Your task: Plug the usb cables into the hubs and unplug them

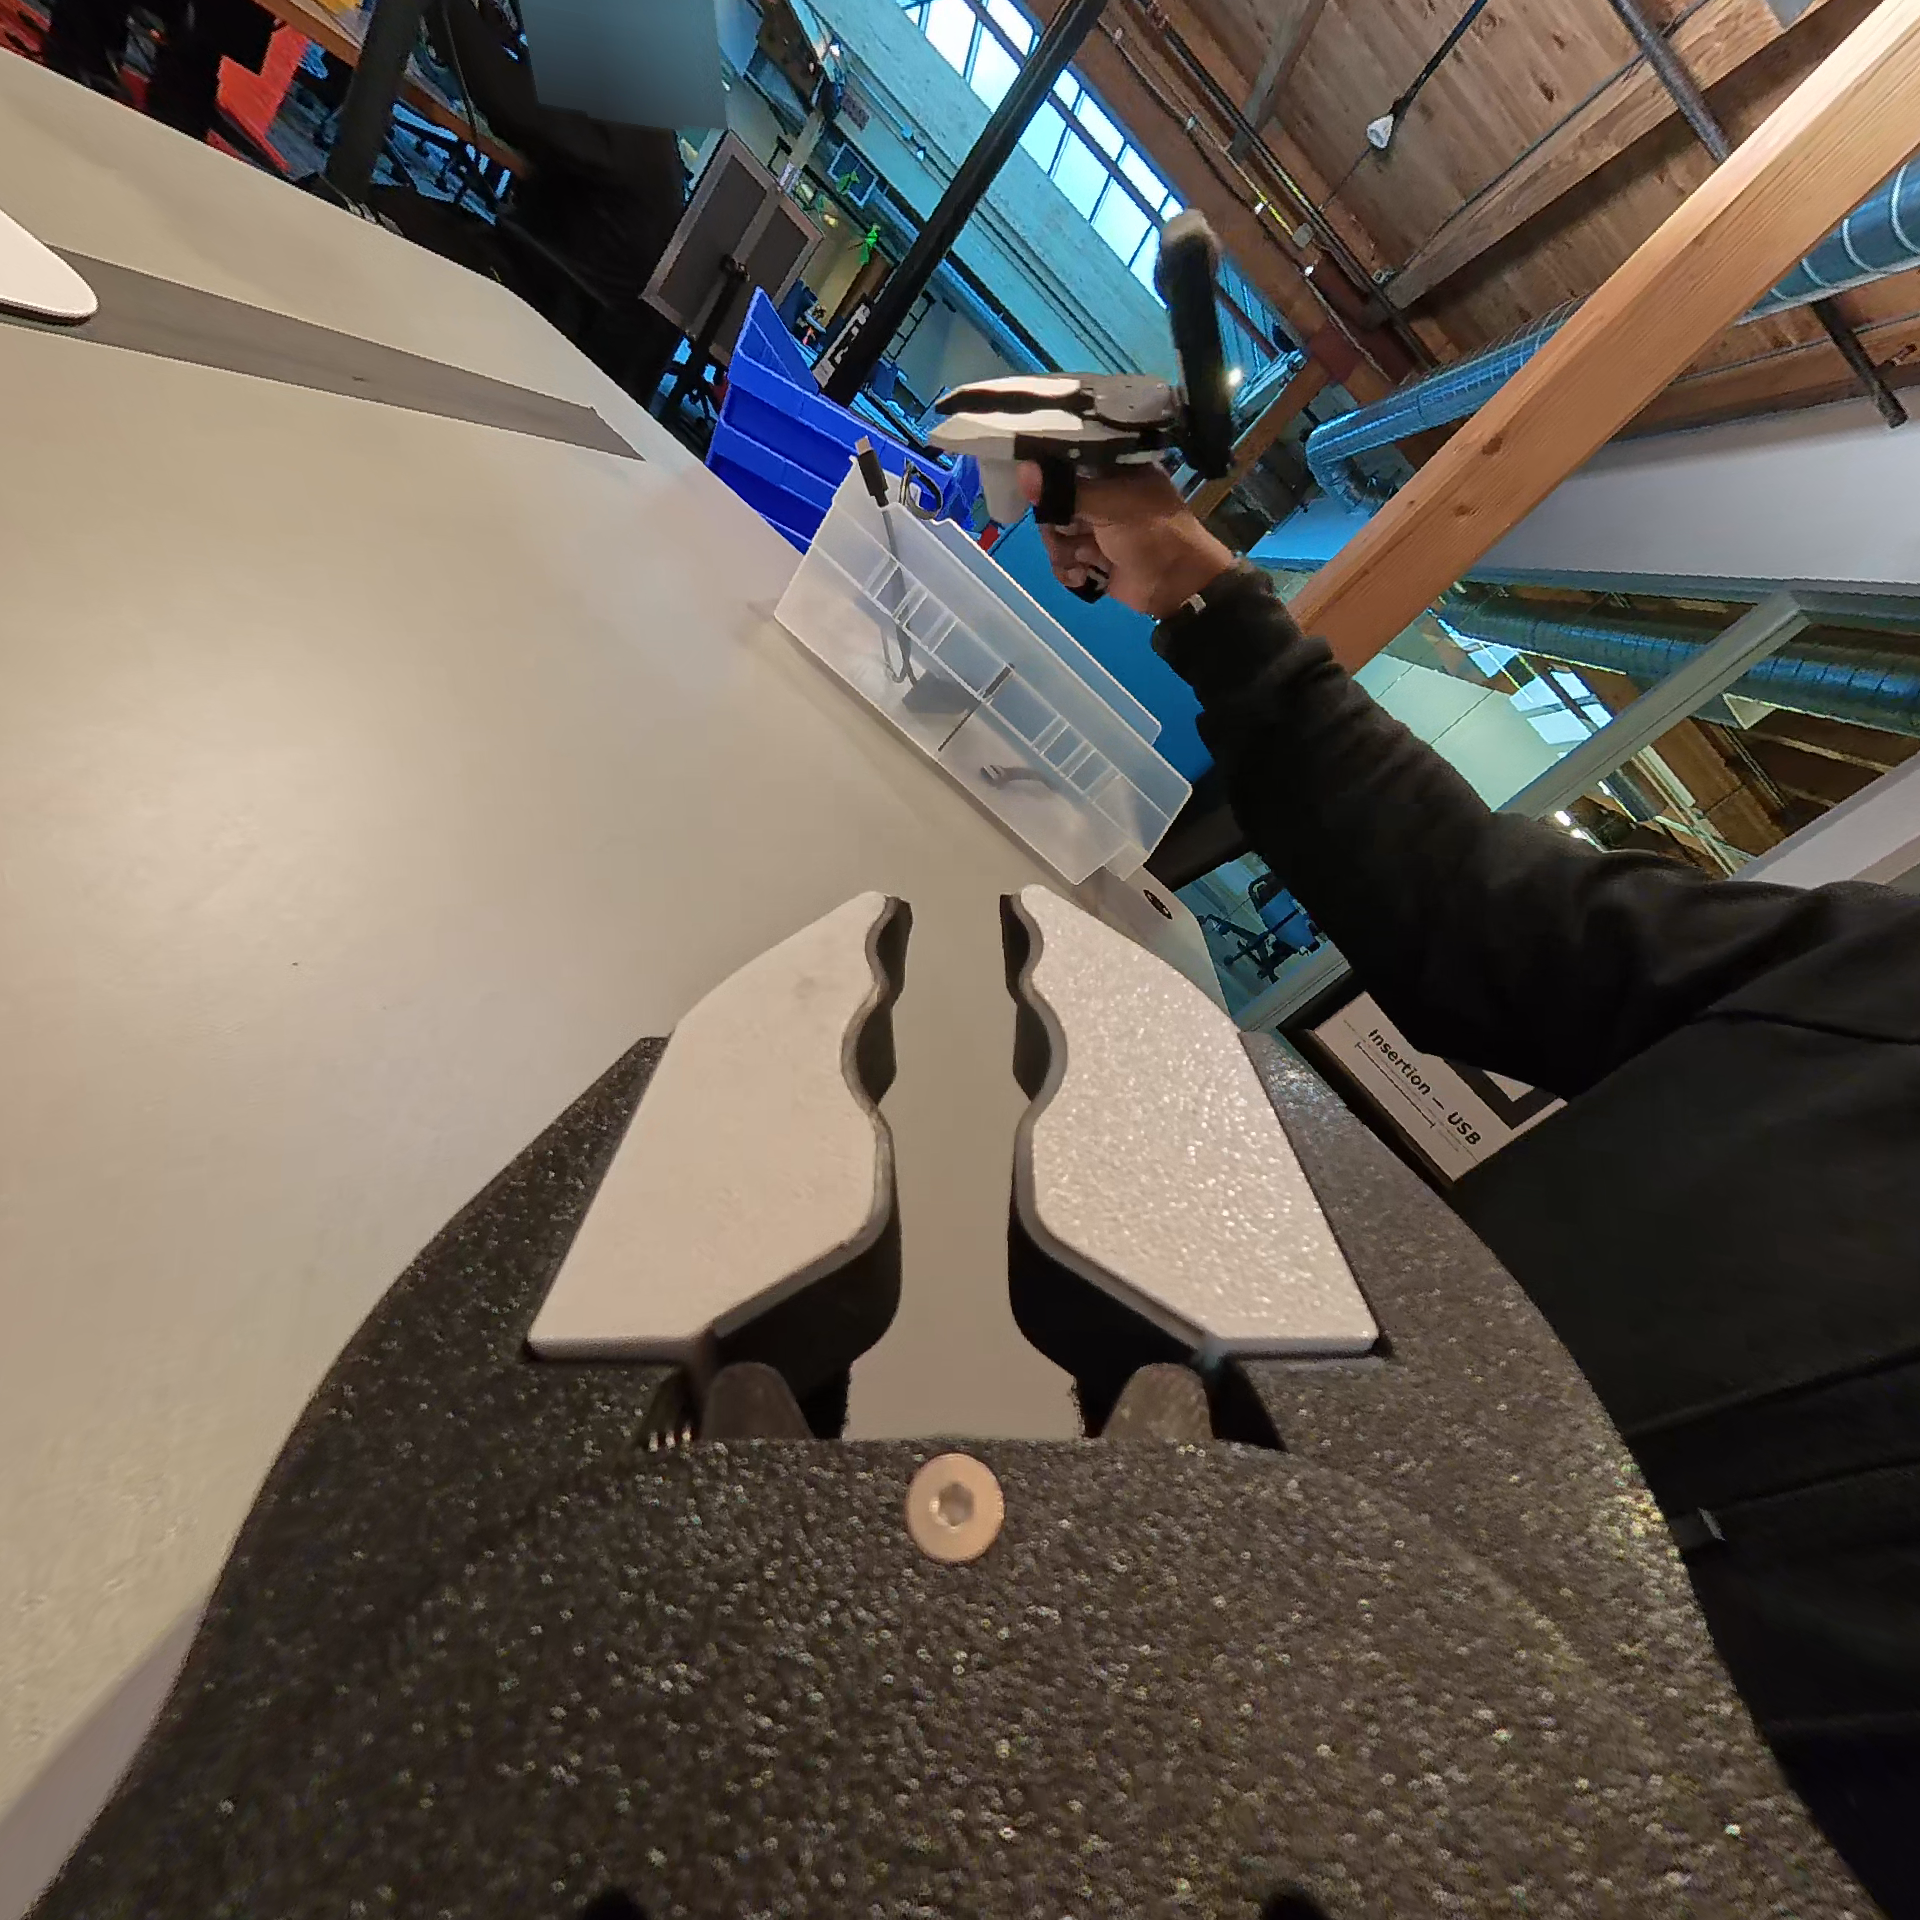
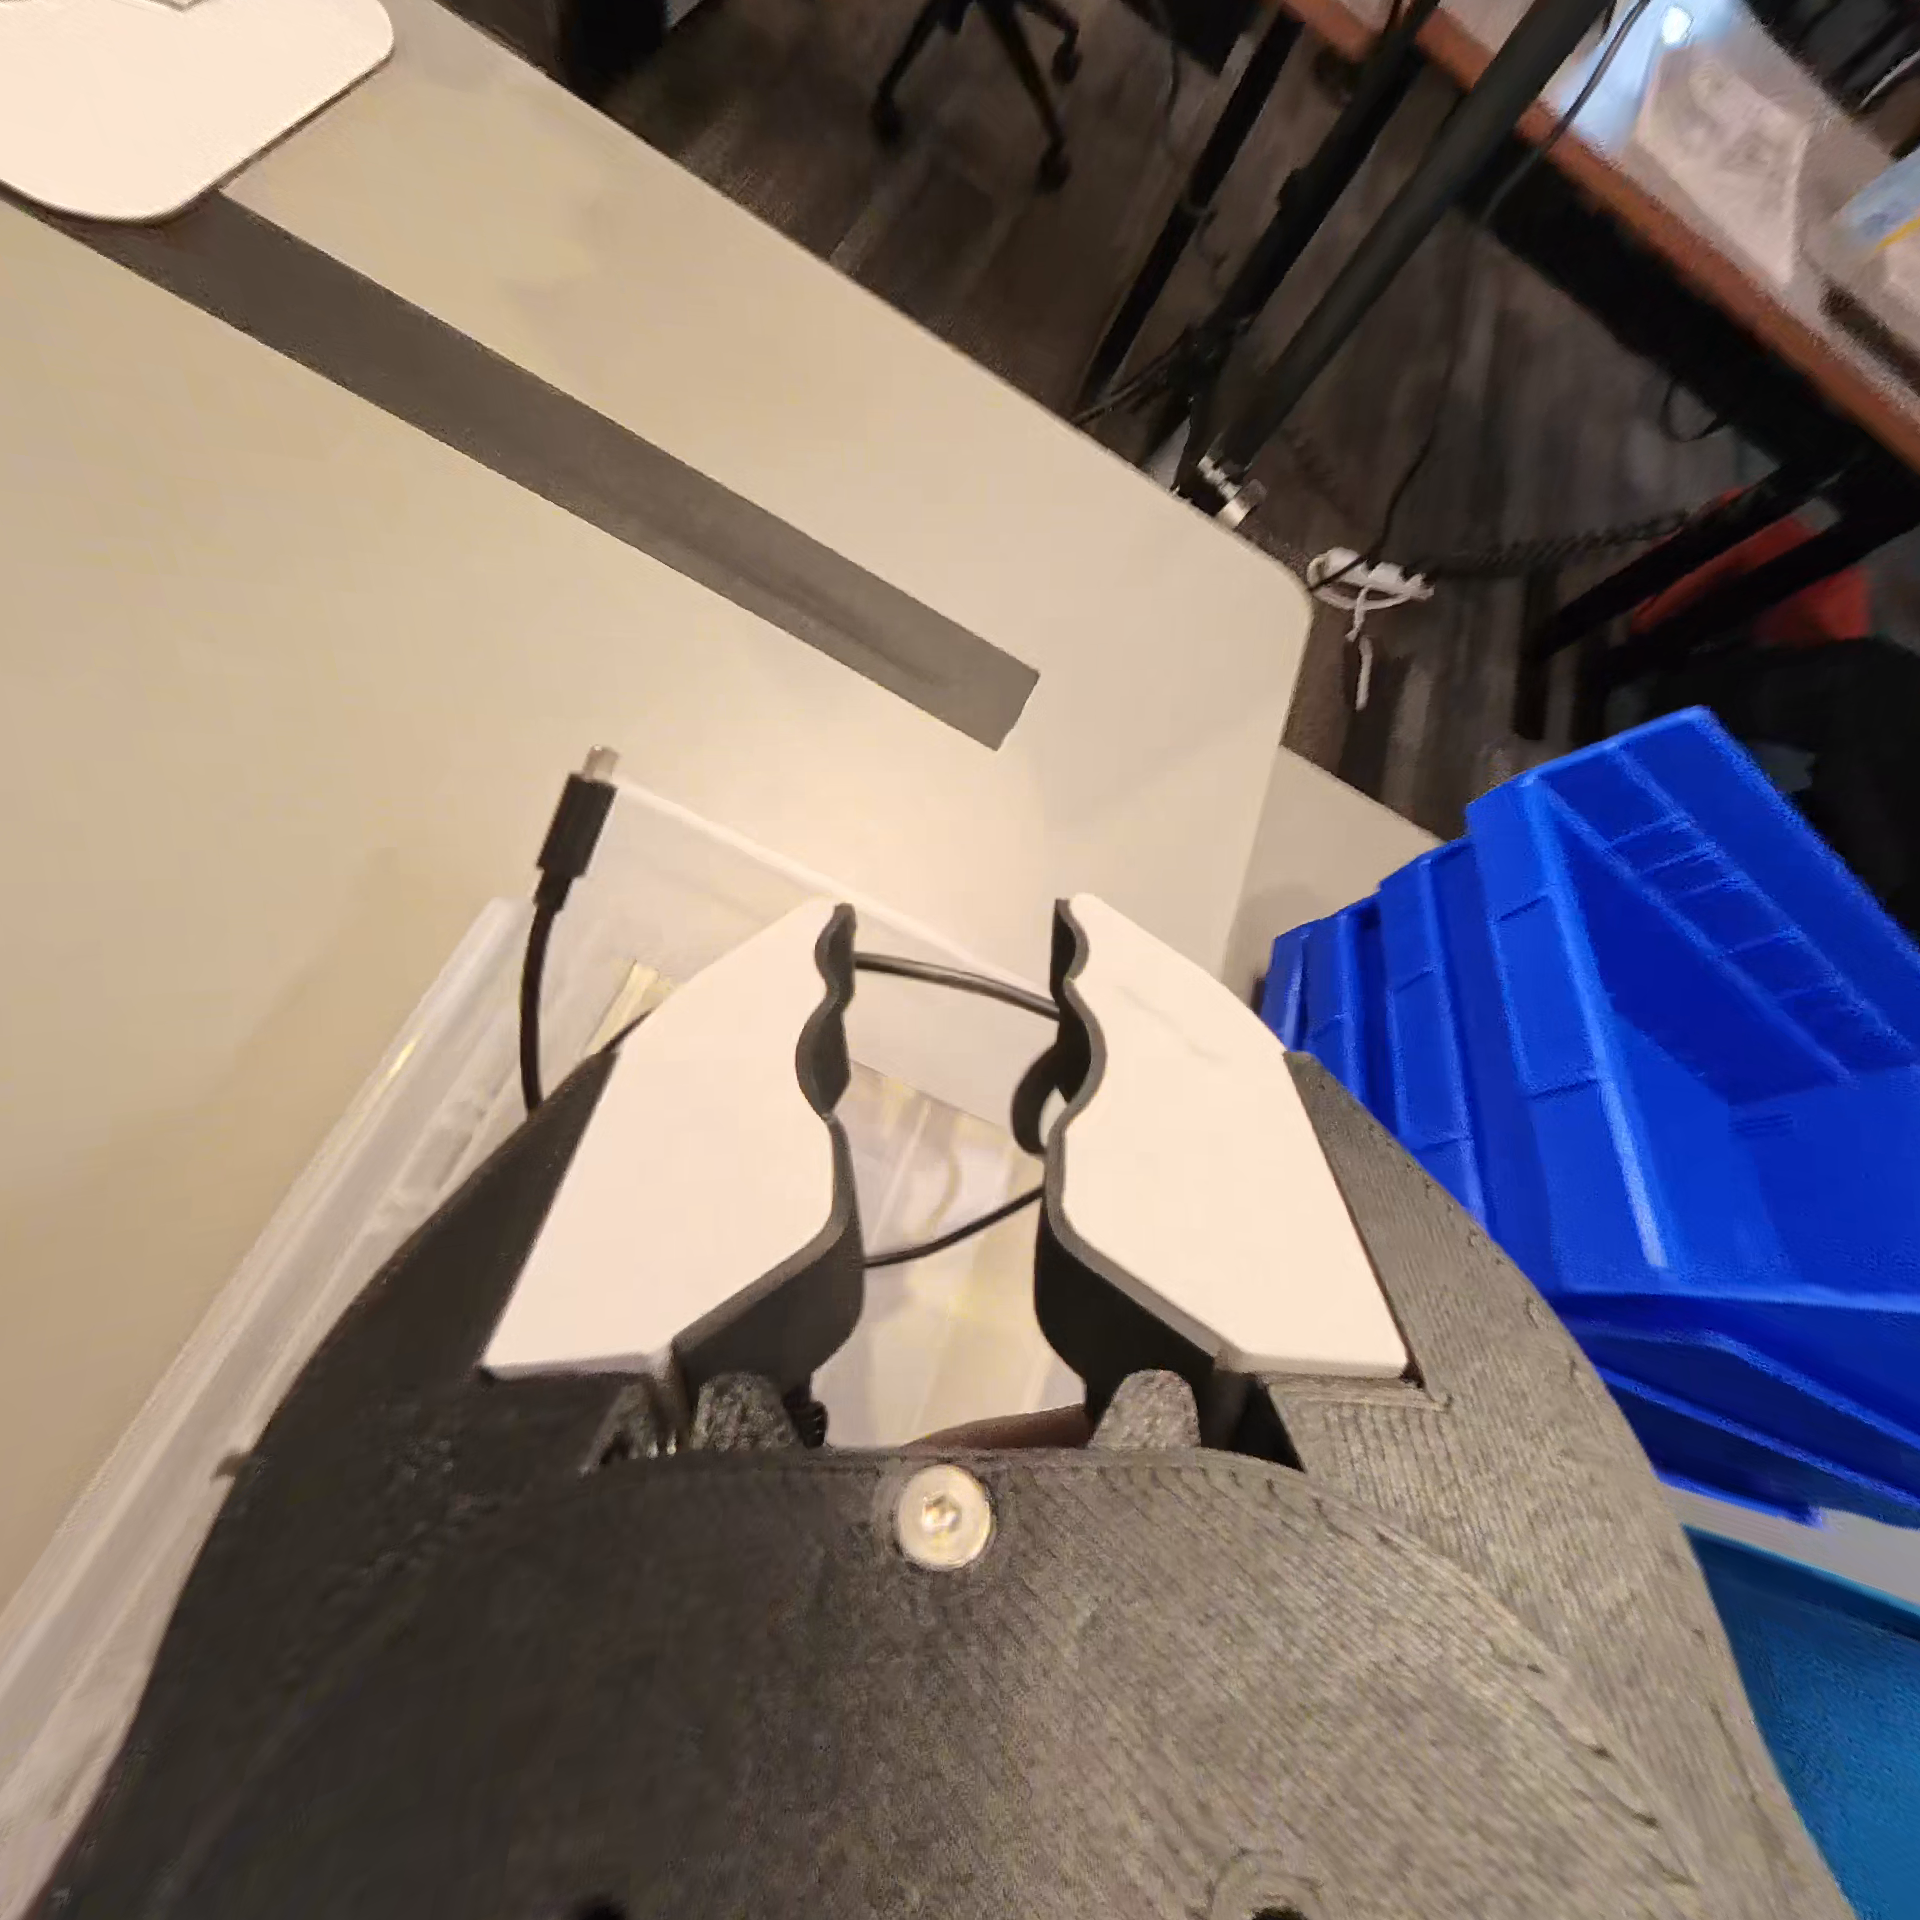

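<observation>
The right gripper (image 2: 951, 920) hangs over the clear bin (image 2: 312, 1195), fingers parted and empty. A black USB cable (image 2: 569, 831) pokes up from the bin's far corner. The left gripper (image 1: 954, 914) hovers near the bin, narrowly parted, empty. Blue bins (image 2: 1662, 1091) sit beside it.

We are in a workshop or lab. We see exposed wooden beams (image 1: 1600, 343), metal ducts (image 1: 1558, 353), stacked blue bins (image 2: 1621, 1091) and cluttered workbenches (image 2: 1662, 177).

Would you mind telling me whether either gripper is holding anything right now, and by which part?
Nothing is held. The left gripper is open over bare table; the right gripper is open above the clear bin, its USB cable ungripped.
</observation>
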`<state>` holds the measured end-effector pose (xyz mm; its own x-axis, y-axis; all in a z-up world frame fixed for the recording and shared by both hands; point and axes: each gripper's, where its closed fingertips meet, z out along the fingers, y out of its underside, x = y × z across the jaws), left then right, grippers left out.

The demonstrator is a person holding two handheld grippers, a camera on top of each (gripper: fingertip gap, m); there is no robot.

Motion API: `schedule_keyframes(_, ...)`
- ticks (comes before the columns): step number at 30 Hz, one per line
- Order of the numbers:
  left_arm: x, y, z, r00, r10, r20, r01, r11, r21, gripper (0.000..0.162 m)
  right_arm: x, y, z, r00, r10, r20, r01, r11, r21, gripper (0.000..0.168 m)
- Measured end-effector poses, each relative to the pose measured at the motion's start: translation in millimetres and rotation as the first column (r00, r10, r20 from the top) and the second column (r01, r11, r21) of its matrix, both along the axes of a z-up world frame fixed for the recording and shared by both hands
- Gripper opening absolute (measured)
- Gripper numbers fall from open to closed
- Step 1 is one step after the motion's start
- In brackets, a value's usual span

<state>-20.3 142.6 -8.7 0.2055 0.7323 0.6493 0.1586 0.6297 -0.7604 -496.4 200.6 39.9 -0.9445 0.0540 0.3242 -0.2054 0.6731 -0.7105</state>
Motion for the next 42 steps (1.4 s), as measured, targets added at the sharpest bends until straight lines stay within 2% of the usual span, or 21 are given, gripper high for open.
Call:
schedule_keyframes(3,1,-1,-1,1.0,0.003,0.004,-0.003,1.0,0.002,0.018,-14,1,-38,0.995,-0.096,0.039,0.09,0.986,0.141,0.028)
schedule_keyframes(5,2,-2,-1,1.0,0.005,0.008,-0.005,1.0,0.002,0.018,-17,4,-49,0.994,-0.104,0.024,0.099,0.982,0.161,0.025)
schedule_keyframes(7,2,-3,-1,1.0,0.005,0.006,-0.005,1.0,0.007,0.018,-13,7,-43,0.994,-0.099,0.042,0.093,0.988,0.123,0.027)
schedule_keyframes(11,2,-3,-1,1.0,0.004,0.006,-0.004,1.0,0.012,0.017,0,32,-10,0.99,-0.117,0.079,0.117,0.993,0.015,0.036)
schedule_keyframes(14,2,-4,-1,1.0,0.01,0.005,-0.01,1.0,0.01,0.017,36,67,-1,0.975,-0.104,0.197,0.105,0.994,0.008,0.047)
schedule_keyframes(17,2,-3,-2,1.0,0.008,0.009,-0.008,1.0,0.007,0.018,102,108,-2,0.928,0.005,0.373,0.005,1.0,-0.026,0.061)
schedule_keyframes(19,1,-2,-2,1.0,0.0,0.011,0.0,1.0,0.006,0.018,140,136,-9,0.903,0.053,0.426,-0.031,0.998,-0.058,0.064)
schedule_keyframes(22,1,-1,-3,1.0,-0.005,0.014,0.005,1.0,0.003,0.018,172,169,-41,0.929,0.031,0.369,-0.035,0.999,0.005,0.066)
schedule_keyframes(24,0,-1,-4,1.0,-0.006,0.017,0.006,1.0,0.001,0.018,174,180,-64,0.965,-0.003,0.262,-0.019,0.997,0.079,0.058)
schedule_keyframes(25,0,-1,-4,1.0,-0.007,0.02,0.007,1.0,-0.001,0.018,175,181,-69,0.979,0.019,0.202,-0.038,0.995,0.088,0.046)
schedule_keyframes(26,0,-1,-4,1.0,-0.005,0.023,0.005,1.0,-0.004,0.017,176,180,-72,0.987,0.04,0.156,-0.053,0.995,0.082,0.024)
schedule_keyframes(27,0,-1,-5,1.0,-0.002,0.026,0.002,1.0,-0.006,0.017,171,178,-72,0.993,0.037,0.113,-0.046,0.996,0.075,0.013)
schedule_keyframes(33,0,0,-5,0.999,0.006,0.031,-0.005,1.0,-0.024,0.018,168,176,-72,0.997,0.046,0.068,-0.053,0.994,0.1,0.011)
schedule_keyframes(39,0,1,-5,1.0,-0.001,0.028,0.001,1.0,-0.024,0.018,155,169,-72,0.994,-0.01,0.108,0.003,0.998,0.059,0.007)
schedule_keyframes(42,0,1,-4,1.0,0.005,0.023,-0.005,1.0,-0.026,0.018,160,170,-62,0.993,-0.032,0.11,0.03,0.999,0.012,0.02)
